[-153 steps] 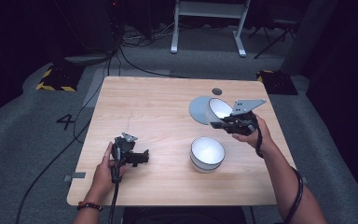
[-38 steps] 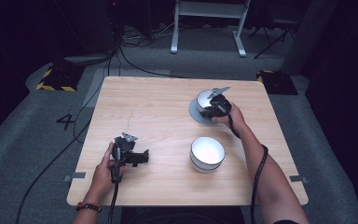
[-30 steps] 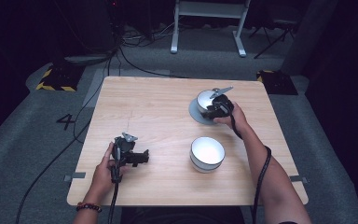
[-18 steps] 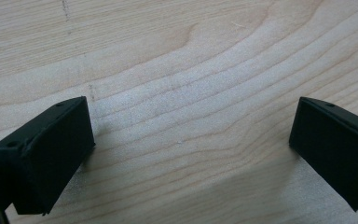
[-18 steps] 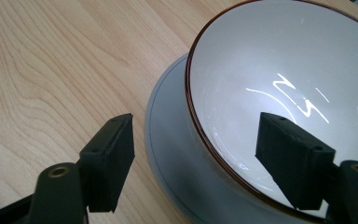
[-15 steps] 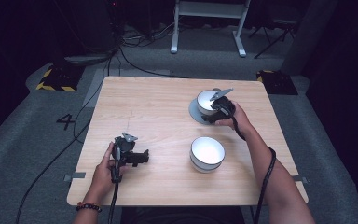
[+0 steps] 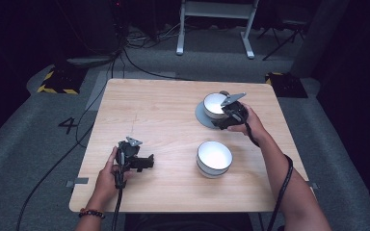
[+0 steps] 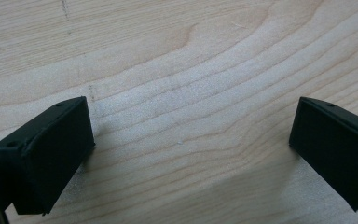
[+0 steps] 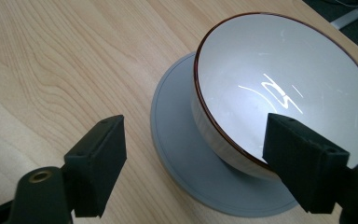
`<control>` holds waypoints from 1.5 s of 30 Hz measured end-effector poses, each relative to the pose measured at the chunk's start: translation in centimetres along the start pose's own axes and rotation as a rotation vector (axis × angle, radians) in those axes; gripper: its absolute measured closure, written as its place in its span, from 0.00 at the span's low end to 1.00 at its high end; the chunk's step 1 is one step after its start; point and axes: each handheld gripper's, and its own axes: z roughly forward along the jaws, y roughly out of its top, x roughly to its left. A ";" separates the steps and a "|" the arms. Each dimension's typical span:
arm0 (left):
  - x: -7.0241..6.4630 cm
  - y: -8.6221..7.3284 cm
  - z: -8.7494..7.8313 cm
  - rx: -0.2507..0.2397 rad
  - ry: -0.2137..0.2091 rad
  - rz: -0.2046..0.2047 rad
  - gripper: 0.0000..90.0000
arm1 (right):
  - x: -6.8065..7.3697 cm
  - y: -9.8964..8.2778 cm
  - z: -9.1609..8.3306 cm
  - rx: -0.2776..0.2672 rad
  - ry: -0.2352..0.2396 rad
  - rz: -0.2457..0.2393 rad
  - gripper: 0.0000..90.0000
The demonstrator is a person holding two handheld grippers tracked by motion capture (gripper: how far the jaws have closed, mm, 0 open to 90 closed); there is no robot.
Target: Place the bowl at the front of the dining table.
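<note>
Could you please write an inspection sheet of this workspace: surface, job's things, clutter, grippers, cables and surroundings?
Surface: light wooden table, bare grain, no spills seen.
Job's things: white bowl with a dark rim sits on a grey plate at the far right; a second white bowl stands alone nearer the person.
Clutter: nothing seen.
Grippers: right gripper is at the bowl on the plate, jaws just opened, rim between them but not pressed; left gripper rests low over bare wood, jaws wide, nothing between.
Cables: one trails from each gripper; black cables run over the floor.
Surroundings: grey carpet, a white stand behind, yellow-black striped mats.
</note>
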 end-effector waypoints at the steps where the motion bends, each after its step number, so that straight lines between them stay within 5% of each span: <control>1: 0.0 0.0 0.0 0.000 0.000 0.000 0.00 | 0.0 0.0 -0.3 0.002 -0.011 -0.004 0.24; 25: 0.0 0.0 0.0 0.000 0.000 0.000 0.00 | 1.0 -1.3 -3.4 0.001 -0.042 -0.009 0.25; 27: 0.0 0.0 0.0 0.000 0.000 0.000 0.00 | 0.8 -1.5 -3.7 0.009 -0.047 -0.046 0.25; 45: 0.0 0.0 0.0 0.000 0.000 0.000 0.00 | 2.1 -2.4 -5.3 -0.019 -0.038 -0.065 0.25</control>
